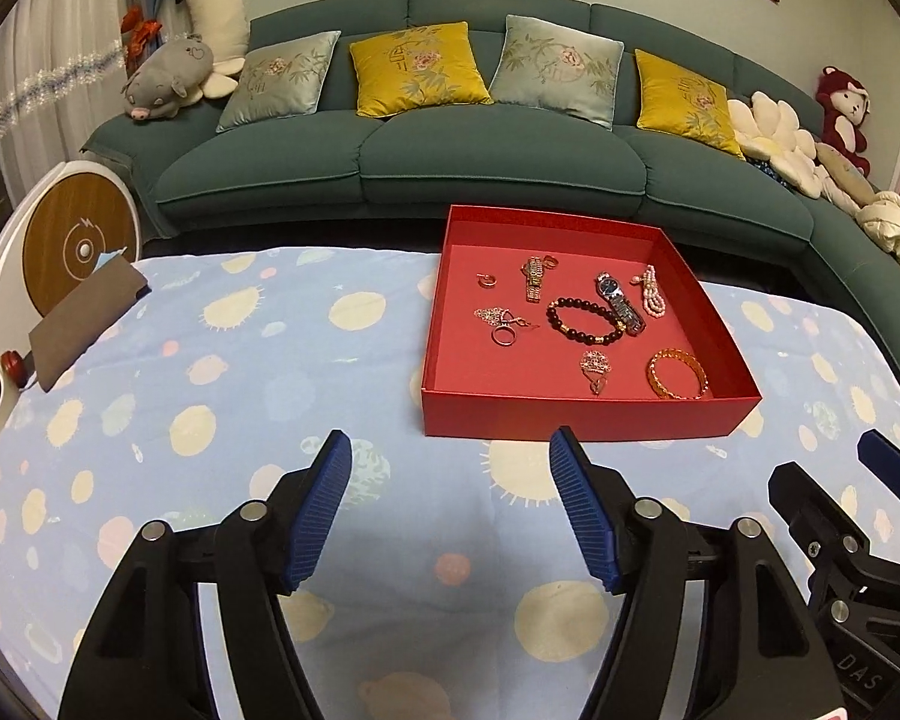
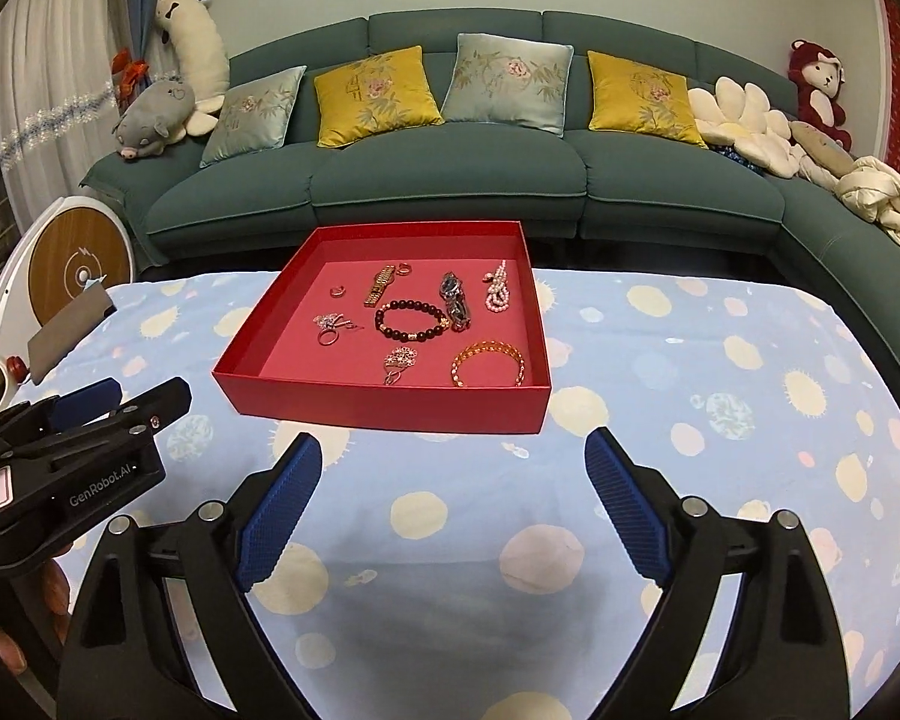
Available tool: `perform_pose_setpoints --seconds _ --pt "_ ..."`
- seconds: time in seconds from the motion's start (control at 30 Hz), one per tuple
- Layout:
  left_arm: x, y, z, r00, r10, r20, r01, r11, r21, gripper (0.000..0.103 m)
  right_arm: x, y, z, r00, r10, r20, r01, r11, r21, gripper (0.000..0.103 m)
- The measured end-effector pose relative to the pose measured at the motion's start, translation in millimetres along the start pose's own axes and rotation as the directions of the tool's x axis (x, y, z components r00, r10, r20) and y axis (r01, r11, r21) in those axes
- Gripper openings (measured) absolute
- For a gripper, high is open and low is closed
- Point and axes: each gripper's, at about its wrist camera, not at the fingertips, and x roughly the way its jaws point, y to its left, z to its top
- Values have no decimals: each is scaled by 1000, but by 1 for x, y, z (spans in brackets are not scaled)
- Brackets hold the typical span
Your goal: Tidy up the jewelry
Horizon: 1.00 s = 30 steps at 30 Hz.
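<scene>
Red cardboard forms the shallow tray (image 1: pixel 588 414) that sits on the blue spotted cloth (image 1: pixel 222 420) in the left wrist view, at about one o'clock from the left gripper (image 1: pixel 450 510). That gripper hangs above the cloth with its blue pads spread wide and nothing between them. Inside the tray lie a dark bead bracelet (image 1: pixel 582 321) near the middle, a silver watch (image 1: pixel 618 300) touching it at two o'clock, a pearl strand (image 1: pixel 653 291) just beside the watch, an orange bangle (image 1: pixel 678 375) at five o'clock, and a gold watch band (image 1: pixel 533 279) at eleven o'clock. The right gripper (image 1: pixel 882 468) shows at the right edge.

From the right wrist view, the tray (image 2: pixel 390 408) stands at about eleven o'clock from the right gripper (image 2: pixel 453 507), whose pads are likewise spread apart and empty, over the cloth (image 2: pixel 690 420). The bead bracelet (image 2: pixel 411 321), watch (image 2: pixel 456 300), pearl strand (image 2: pixel 498 291), bangle (image 2: pixel 489 366) and gold band (image 2: pixel 379 285) lie apart on the tray floor. The left gripper (image 2: pixel 84 414) appears at nine o'clock. A green sofa (image 2: pixel 450 180) stands behind the table.
</scene>
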Motion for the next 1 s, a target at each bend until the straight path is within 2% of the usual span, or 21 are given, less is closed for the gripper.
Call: perform_pose_setpoints --seconds 0.07,0.33,1.0 --pt "-2 -3 -1 1000 12 6 -12 1000 13 71 -2 -1 1 1000 -8 11 8 1000 0 92" --pt "-4 -6 -2 1000 19 8 -19 1000 8 76 -2 0 1 999 -29 17 29 1000 -9 92" --pt "-5 -15 -3 997 67 28 -67 998 10 76 -4 -2 -4 997 -67 33 67 998 15 93"
